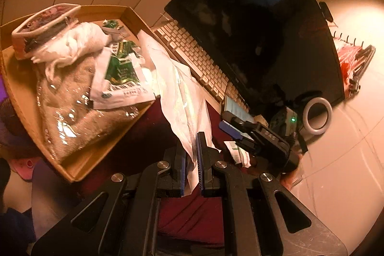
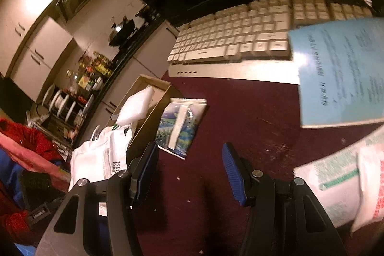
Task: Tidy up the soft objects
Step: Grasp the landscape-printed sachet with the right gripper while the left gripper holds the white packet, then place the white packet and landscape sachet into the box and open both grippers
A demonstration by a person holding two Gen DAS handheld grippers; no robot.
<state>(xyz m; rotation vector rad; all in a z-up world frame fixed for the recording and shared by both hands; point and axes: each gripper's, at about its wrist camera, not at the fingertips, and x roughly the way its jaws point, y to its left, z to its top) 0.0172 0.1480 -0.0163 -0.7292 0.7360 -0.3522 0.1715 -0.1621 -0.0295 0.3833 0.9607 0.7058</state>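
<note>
The dark red table (image 2: pixel 252 116) bears a keyboard (image 2: pixel 240 37), cardboard box (image 1: pixel 134 16), wipes packet (image 2: pixel 180 126) and blue booklet (image 2: pixel 340 73).

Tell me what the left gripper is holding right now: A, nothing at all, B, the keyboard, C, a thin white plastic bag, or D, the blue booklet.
C: the left gripper is shut on a thin white plastic bag, which trails from between its pads up toward the cardboard tray.
</note>
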